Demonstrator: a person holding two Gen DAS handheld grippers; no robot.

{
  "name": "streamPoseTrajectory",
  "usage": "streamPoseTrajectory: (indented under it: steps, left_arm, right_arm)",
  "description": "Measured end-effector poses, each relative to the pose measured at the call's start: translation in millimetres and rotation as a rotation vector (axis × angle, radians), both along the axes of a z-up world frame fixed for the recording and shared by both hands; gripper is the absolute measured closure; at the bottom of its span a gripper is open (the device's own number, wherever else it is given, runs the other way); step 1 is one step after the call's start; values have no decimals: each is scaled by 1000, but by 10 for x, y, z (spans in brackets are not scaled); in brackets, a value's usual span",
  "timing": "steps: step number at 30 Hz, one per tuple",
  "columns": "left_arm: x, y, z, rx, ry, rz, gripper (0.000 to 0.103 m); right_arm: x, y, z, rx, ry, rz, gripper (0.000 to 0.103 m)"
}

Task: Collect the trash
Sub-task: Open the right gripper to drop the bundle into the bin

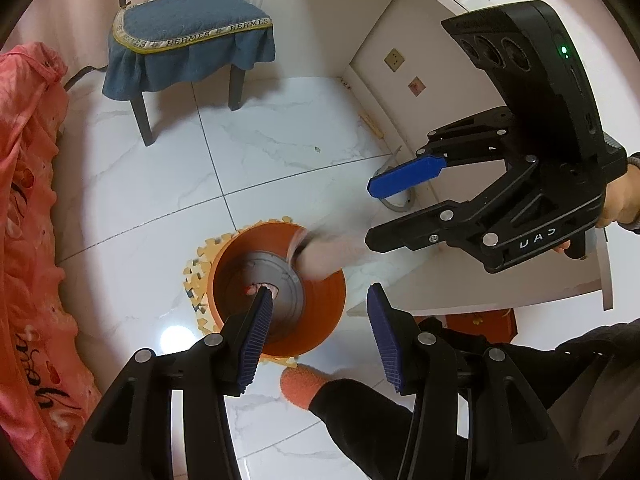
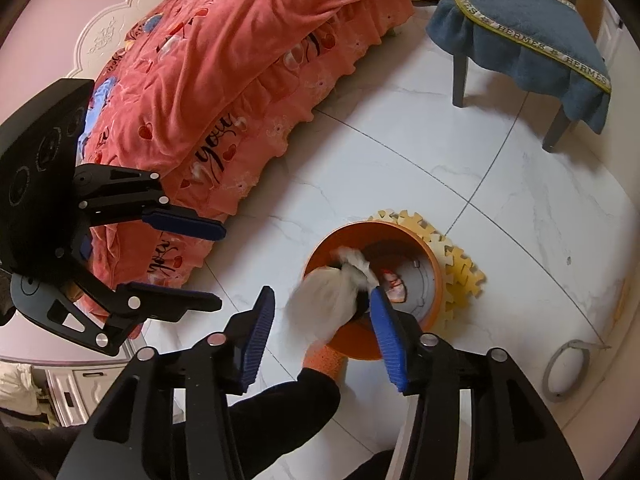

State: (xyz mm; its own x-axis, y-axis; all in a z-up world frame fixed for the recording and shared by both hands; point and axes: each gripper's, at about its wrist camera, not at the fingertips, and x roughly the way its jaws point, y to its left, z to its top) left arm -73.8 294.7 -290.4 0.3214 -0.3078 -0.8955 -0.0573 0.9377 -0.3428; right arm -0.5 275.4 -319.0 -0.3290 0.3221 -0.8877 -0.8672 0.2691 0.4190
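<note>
An orange round bin stands on the white tiled floor with a pink and red scrap on its grey bottom. A white crumpled wad, blurred, is at the bin's rim, partly inside. My right gripper is just above it, open, and its blue pads do not press on the wad. My left gripper hovers open over the bin with nothing between its fingers.
A yellow foam mat lies under the bin. A blue-cushioned chair stands beyond, a bed with a pink cover to one side, a white desk to the other. A grey ring lies on the floor. A foot in an orange sock is beside the bin.
</note>
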Motion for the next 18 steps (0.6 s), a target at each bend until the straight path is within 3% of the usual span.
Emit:
streamPoseTrajectory:
  steps: [12,13,15,18]
  left_arm:
    - [31,-29,92,33,-1,-16,51]
    - [33,-33,109,36,0,-18,41]
    - [25,-44,176,52,-12,-15,31]
    - [6,-55,284,58,-24,-16,30]
  right_arm:
    - [-21,-110,183,9,-7,0,52]
    - [-21,-126,215,12,-5,-1,52]
    - [-22,-153,279,14,-10,-5,52]
    - [-16,-206,422,33,-10,-11,41]
